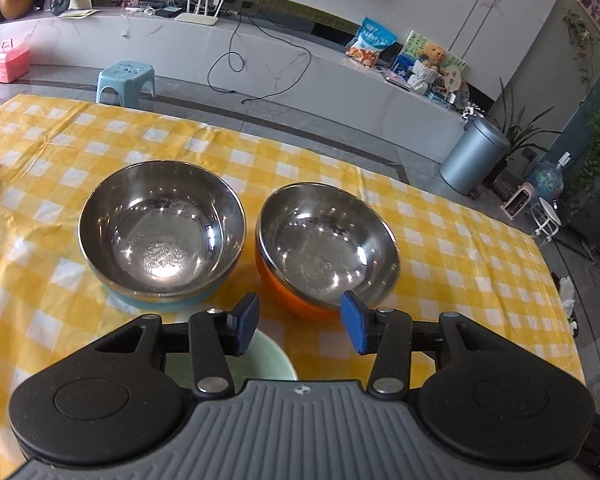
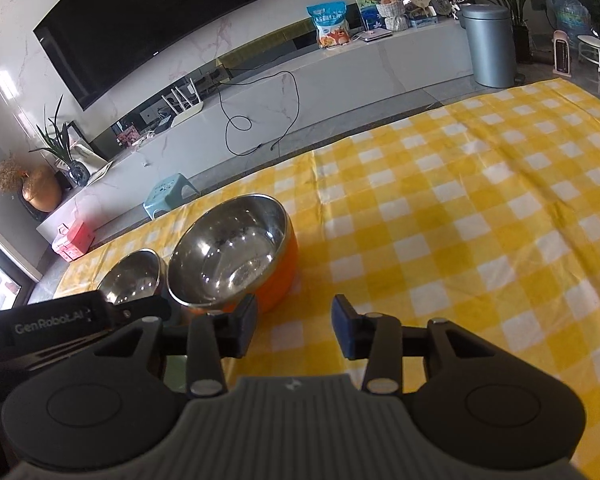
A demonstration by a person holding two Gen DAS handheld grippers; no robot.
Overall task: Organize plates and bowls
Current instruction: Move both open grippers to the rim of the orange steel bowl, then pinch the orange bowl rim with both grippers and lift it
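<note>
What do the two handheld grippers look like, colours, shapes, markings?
Both match: the left gripper and right gripper have blue rectangular pads on black linkage arms with silver pivot pins, two round black housings and a ribbed grey centre plate bearing a small logo. White "GenRobot.AI" lettering shows on the left unit's black side in the right wrist view.

"GenRobot.AI" on the black left claw body (image 2: 52,326).

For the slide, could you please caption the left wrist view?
Open left gripper poised before an orange bowl and a blue bowl on the yellow checked tablecloth.
</note>
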